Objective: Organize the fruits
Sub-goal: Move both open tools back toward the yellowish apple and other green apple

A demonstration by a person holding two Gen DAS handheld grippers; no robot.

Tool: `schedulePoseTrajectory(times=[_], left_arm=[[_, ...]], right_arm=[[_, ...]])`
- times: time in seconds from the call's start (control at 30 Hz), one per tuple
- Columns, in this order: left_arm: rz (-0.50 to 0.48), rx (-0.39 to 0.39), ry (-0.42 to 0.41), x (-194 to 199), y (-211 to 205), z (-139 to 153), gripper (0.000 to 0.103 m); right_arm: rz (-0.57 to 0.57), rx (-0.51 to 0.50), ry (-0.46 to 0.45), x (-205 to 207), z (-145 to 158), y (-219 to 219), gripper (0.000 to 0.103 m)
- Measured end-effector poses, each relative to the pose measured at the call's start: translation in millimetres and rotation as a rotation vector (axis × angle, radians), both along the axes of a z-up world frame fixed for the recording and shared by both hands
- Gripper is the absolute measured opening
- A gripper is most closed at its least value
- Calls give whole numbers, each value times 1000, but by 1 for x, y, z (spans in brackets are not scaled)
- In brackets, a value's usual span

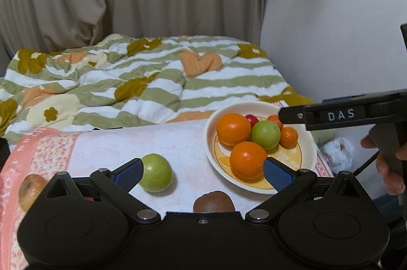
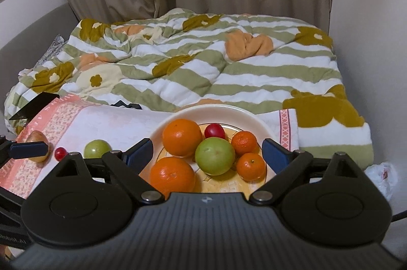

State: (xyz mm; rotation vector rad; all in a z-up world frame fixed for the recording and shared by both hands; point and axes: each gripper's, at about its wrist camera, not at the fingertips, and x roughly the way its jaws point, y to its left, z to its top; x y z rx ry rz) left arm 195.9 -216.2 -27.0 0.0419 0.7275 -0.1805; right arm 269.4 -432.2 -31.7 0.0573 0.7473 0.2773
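Observation:
A cream plate (image 1: 309, 155) (image 2: 175, 121) on the pink cloth holds two oranges (image 1: 233, 129), a green apple (image 1: 265, 134) (image 2: 215, 152), two mandarins (image 2: 244, 142) and a small red fruit (image 2: 214, 130). A loose green apple (image 1: 155, 173) (image 2: 96, 148) lies on the cloth left of the plate, just by my left gripper's left pad. A brown kiwi (image 1: 213, 201), a yellowish fruit (image 1: 29, 190) (image 2: 38, 136) and a small red fruit (image 2: 60, 153) also lie loose. My left gripper (image 1: 203, 172) is open and empty. My right gripper (image 2: 207, 155) is open and empty over the plate.
The pink patterned cloth (image 1: 114, 143) covers the table. A striped floral quilt (image 2: 203, 66) lies on the bed behind, with curtains beyond. A white plastic bag (image 1: 339, 151) lies right of the table. The right gripper body (image 1: 356, 115) reaches over the plate's far side.

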Motion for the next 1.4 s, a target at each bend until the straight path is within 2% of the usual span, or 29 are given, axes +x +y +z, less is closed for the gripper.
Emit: schedulePoseTrajectory(times=[0.17, 0.4, 0.57, 0.73, 1.13, 1.4], left_arm=[[65, -15, -42, -27, 14, 16, 102], [162, 3, -86, -60, 46, 34, 103], [230, 19, -84, -74, 85, 35, 103], [259, 34, -86, -82, 134, 34, 103], [93, 35, -42, -61, 229, 16, 103], [-23, 0, 20, -25, 264, -10, 103]], right_arm=[[13, 6, -16, -27, 21, 4, 103], [37, 8, -40, -61, 46, 18, 103], [49, 17, -52, -78, 56, 38, 103], [52, 4, -56, -89, 59, 69, 103], [-126, -13, -14, -106, 44, 153, 103], [-228, -59, 21, -93, 16, 197, 103]])
